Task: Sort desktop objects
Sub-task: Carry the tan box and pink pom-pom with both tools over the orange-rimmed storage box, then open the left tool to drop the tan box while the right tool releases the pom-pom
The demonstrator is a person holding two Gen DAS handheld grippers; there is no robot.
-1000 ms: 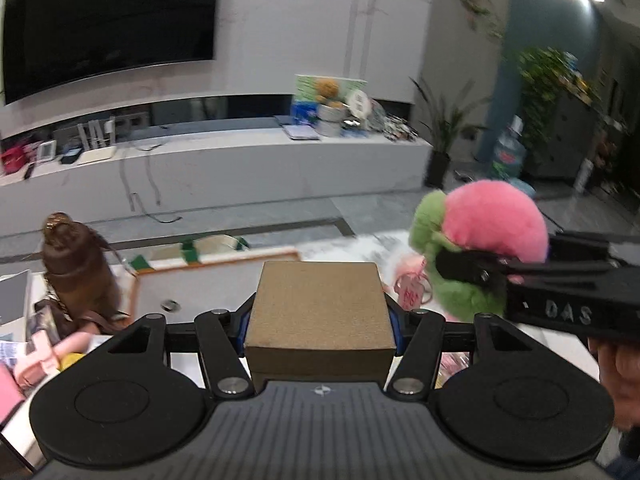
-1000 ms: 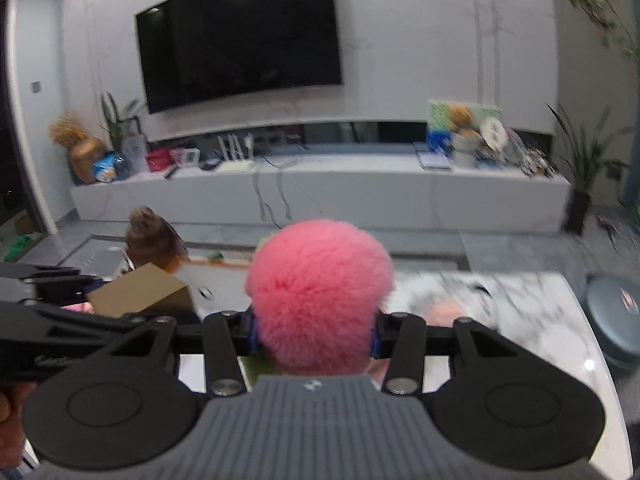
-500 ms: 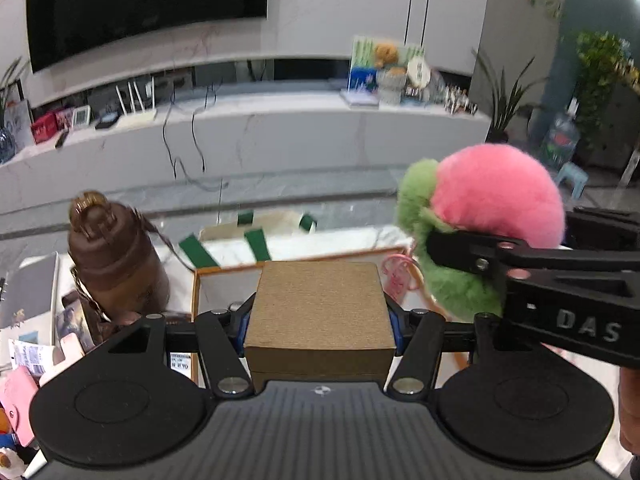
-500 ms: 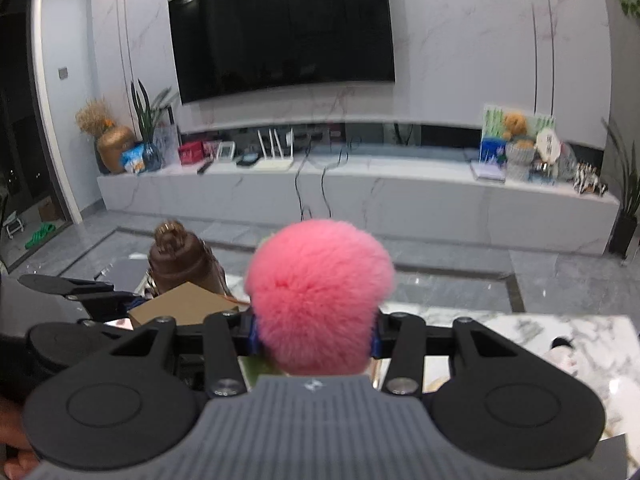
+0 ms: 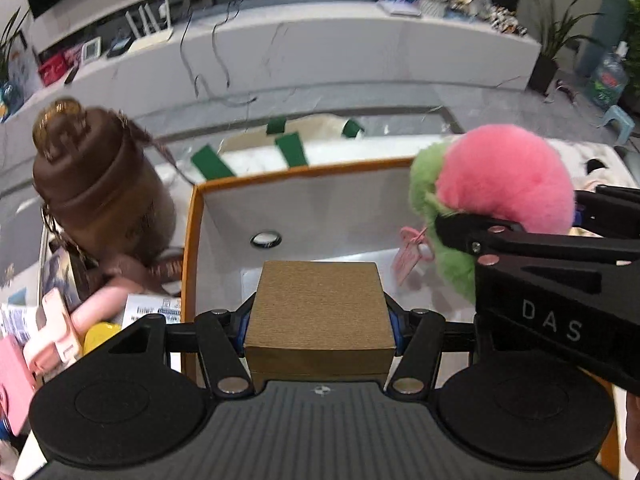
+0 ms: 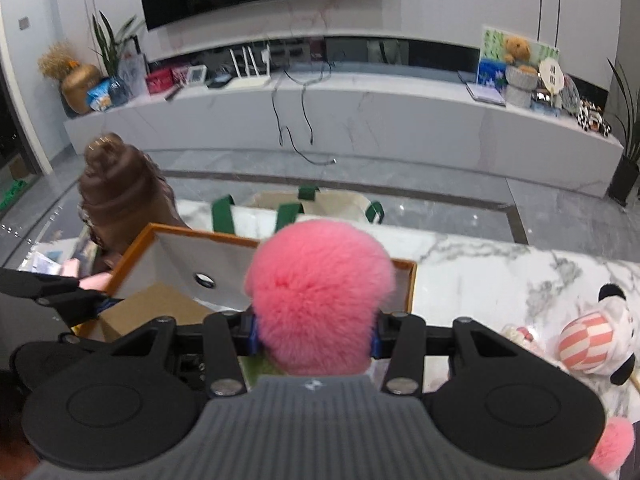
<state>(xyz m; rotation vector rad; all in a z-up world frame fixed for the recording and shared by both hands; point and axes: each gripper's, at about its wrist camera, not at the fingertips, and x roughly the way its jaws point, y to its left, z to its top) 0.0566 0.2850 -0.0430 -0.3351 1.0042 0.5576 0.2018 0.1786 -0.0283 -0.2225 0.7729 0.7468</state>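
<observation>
My left gripper (image 5: 318, 320) is shut on a brown cardboard box (image 5: 318, 304) and holds it above an orange-rimmed white tray (image 5: 191, 240). The right gripper (image 6: 316, 332) is shut on a fluffy pink and green plush ball (image 6: 320, 292), also over the tray (image 6: 132, 246). Seen from the left wrist, the plush ball (image 5: 504, 176) hangs at the right with a pink tag below it, pinched by the right gripper (image 5: 508, 226). In the right wrist view the box (image 6: 156, 308) and left gripper sit at the lower left. A small dark ring (image 5: 265, 239) lies inside the tray.
A brown bottle-shaped bag (image 5: 96, 188) stands left of the tray, with pink items and papers (image 5: 52, 332) beside it. A cream tote with green straps (image 6: 304, 204) lies behind. A panda plush (image 6: 600, 340) and another pink pompom (image 6: 612, 448) rest on the marble table at right.
Both grippers have sunk and tilted downward toward the tray, still holding the box and the plush ball. The tray and brown bag now look larger and nearer.
</observation>
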